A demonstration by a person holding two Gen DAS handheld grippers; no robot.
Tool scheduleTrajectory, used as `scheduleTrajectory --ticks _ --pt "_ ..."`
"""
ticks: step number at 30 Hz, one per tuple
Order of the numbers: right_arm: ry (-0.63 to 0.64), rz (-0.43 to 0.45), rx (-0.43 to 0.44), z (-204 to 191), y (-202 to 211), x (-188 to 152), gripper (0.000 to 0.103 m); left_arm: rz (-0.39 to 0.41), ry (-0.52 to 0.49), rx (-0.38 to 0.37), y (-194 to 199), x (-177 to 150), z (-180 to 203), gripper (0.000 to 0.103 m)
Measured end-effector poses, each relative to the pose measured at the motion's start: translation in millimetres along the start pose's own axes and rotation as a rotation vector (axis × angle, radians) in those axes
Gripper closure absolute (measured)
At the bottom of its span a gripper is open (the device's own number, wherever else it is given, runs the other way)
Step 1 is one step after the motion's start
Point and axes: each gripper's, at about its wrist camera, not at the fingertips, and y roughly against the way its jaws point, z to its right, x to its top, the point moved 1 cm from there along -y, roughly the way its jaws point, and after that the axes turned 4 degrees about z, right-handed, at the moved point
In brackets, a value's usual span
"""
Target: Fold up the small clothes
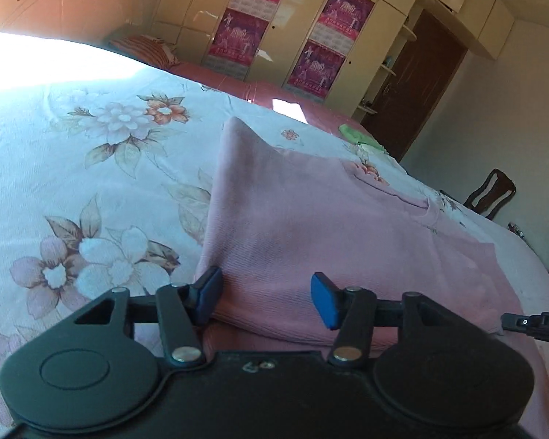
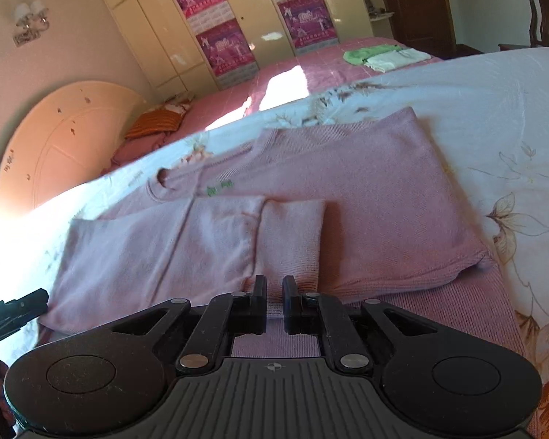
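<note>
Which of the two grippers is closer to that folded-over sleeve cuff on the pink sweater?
Right. The right gripper is nearly closed on the cuff; the left gripper is open at the pink sweater's other side.

both wrist cameras sit low and close over the bed, looking along their tongs toward the wardrobe at twelve o'clock. they share the pink sweater and posters.
</note>
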Motion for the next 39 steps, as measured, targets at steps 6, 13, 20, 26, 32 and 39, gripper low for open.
scheduleTrajectory --ticks 6,13,20,26,32,39 --pt "-0.043 0.072 0.005 10 6 16 0.095 0.041 -0.046 -0.025 -8 35 6 0.028" --pt "-0.082 0.075 0.010 8 -25 35 0.095 -0.057 -0.153 -0.063 -95 64 24 0.028" --pt "-0.030 0.087 -0.004 4 -31 37 0.095 -0.011 -0.108 0.008 -99 75 -2 0.040" --pt "0.065 0.075 0.060 -21 -47 36 0.095 0.013 -0.311 -0.008 -94 61 56 0.016" --pt "0.103 0.034 -0.038 -20 -62 38 0.103 -0.011 -0.220 0.070 -90 48 26 0.022" --pt "0.164 0.079 0.016 -30 -20 28 0.103 0.040 -0.213 0.002 -26 23 59 0.018"
